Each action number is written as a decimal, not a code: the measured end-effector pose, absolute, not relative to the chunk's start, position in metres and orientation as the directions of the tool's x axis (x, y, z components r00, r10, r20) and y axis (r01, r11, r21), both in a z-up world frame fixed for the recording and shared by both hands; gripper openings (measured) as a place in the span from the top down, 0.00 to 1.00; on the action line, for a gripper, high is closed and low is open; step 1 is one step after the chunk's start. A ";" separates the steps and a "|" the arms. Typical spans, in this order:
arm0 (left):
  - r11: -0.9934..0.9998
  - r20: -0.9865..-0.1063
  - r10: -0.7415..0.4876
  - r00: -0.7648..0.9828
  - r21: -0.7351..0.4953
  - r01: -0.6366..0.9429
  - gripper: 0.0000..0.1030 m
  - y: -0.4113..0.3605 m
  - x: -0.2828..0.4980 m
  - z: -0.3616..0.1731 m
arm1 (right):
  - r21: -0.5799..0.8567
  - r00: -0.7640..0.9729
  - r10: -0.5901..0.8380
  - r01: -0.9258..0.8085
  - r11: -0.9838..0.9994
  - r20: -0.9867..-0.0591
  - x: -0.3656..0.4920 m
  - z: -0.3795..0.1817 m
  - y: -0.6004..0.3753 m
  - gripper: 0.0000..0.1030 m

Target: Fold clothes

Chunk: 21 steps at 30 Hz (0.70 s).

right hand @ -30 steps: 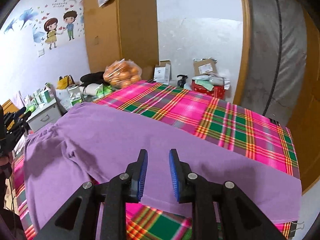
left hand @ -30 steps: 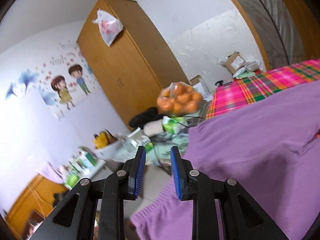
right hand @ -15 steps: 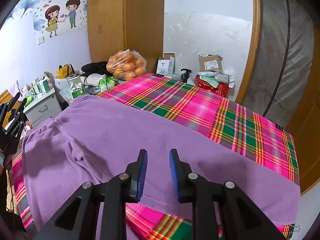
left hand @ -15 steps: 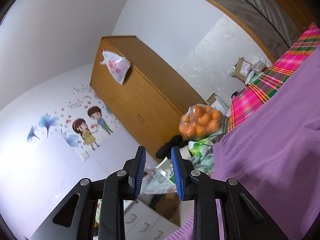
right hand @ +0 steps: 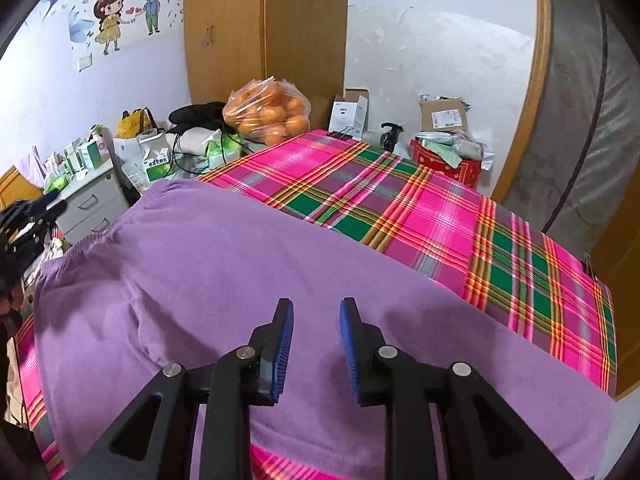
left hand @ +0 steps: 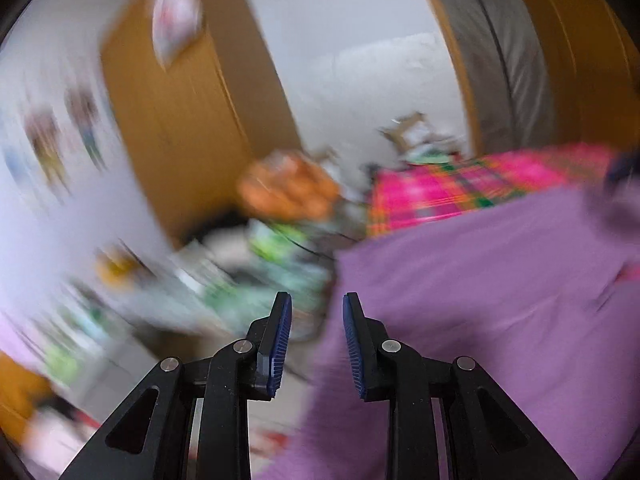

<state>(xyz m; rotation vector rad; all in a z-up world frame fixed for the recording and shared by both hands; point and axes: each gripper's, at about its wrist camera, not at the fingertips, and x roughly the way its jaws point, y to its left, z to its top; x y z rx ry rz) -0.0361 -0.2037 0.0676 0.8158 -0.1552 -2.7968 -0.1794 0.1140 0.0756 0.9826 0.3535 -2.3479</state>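
Purple trousers (right hand: 224, 264) lie spread flat on a table covered with a pink and green plaid cloth (right hand: 432, 216). Their waistband is at the left end. My right gripper (right hand: 316, 308) is open and empty, hovering over the middle of the trousers. My left gripper (left hand: 314, 304) is open and empty, just off the waistband edge of the purple trousers (left hand: 480, 300). The left wrist view is heavily blurred. The left gripper also shows small at the far left of the right wrist view (right hand: 28, 220).
A bag of oranges (right hand: 268, 108), boxes and a red tin (right hand: 444, 156) stand past the table's far edge. A white drawer unit (right hand: 92, 204) with cartons stands at the left. A wooden wardrobe (right hand: 260, 28) is behind. An upright mattress (right hand: 580, 120) leans at the right.
The left gripper has swung back down and now moves fast, blurring its view. The right gripper has edged slightly lower and closer over the trousers. Both stay open.
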 end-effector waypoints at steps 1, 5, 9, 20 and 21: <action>-0.979 -0.545 -0.202 -0.813 0.109 0.170 0.72 -0.216 -0.044 0.068 | -0.020 -0.566 -0.402 0.595 -0.803 -0.720 -0.185 0.075 0.113 0.75; -0.986 -0.640 -0.039 -0.767 -0.100 0.134 0.72 -0.261 -0.081 0.066 | -0.002 -0.543 -0.417 0.611 -0.792 -0.729 -0.205 0.070 0.108 0.73; -0.972 -0.694 0.090 -0.714 -0.217 0.088 0.72 -0.282 -0.122 0.059 | 0.016 -0.519 -0.431 0.625 -0.780 -0.738 -0.226 0.066 0.104 0.71; -0.967 -0.769 0.203 -0.606 -0.256 0.000 0.63 -0.276 -0.199 0.027 | 0.044 -0.467 -0.431 0.638 -0.769 -0.772 -0.300 0.041 0.106 0.70; -0.964 -0.771 0.215 -0.600 -0.265 -0.006 0.63 -0.276 -0.201 0.025 | 0.046 -0.456 -0.433 0.646 -0.762 -0.777 -0.303 0.038 0.105 0.70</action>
